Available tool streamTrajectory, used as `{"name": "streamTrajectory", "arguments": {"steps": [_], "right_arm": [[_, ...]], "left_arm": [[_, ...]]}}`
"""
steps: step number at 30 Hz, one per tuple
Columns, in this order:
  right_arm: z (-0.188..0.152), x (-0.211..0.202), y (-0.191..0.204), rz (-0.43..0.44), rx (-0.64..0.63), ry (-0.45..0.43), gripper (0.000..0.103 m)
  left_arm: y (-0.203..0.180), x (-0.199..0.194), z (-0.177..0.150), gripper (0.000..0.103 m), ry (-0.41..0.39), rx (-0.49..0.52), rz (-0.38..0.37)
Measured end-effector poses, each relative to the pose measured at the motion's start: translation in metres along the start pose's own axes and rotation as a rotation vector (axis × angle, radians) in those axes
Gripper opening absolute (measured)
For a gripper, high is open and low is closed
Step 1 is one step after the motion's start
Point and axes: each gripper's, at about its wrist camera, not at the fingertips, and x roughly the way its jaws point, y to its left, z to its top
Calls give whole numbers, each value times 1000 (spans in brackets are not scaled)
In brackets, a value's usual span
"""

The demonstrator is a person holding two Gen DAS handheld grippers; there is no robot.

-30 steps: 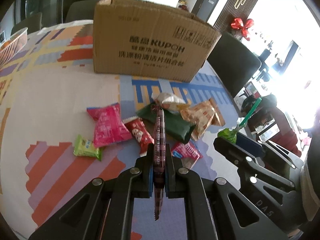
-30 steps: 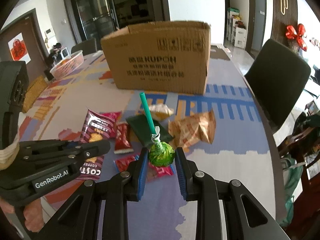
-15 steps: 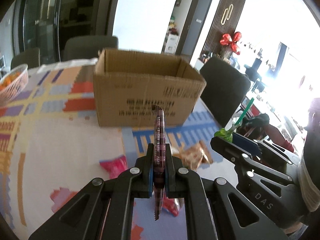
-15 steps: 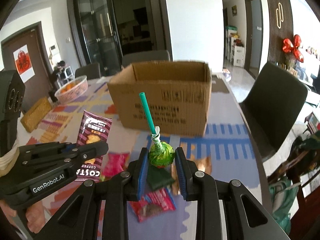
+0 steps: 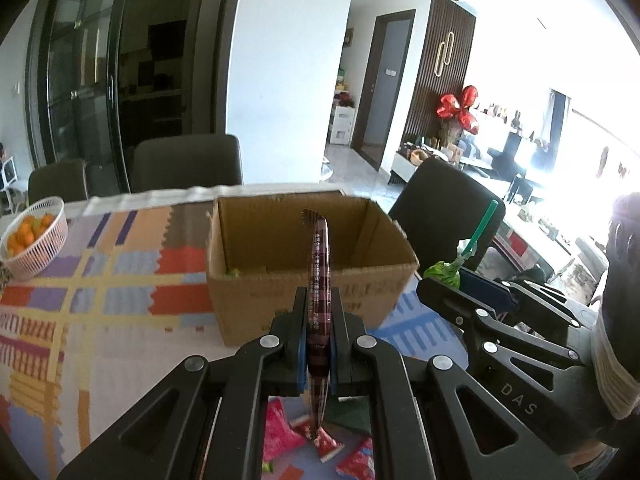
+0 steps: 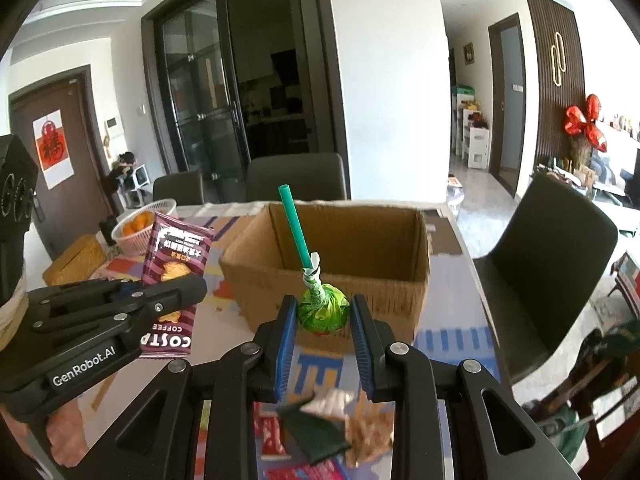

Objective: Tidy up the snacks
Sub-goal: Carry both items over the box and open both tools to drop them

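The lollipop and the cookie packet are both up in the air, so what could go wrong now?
1. The right gripper pinches only the lollipop's round, crinkly head, so it might slip or twist out before reaching the box.
2. The left gripper holds the packet by a thin strip, so it may flop or catch the box rim.
3. The grippers are close side by side; aiming for one box, they could bump.
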Motion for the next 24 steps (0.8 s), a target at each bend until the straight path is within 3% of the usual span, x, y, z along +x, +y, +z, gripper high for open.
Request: {"name": "streamTrajectory", "arguments": {"steps": [13, 24], "right_arm": [[54, 36, 1, -17, -55, 14, 28], [65, 97, -28, 1, 21, 159, 28]], "left_arm": [[18, 44, 49, 10, 62, 16, -41], [30, 100, 70, 10, 151, -5, -22]]}}
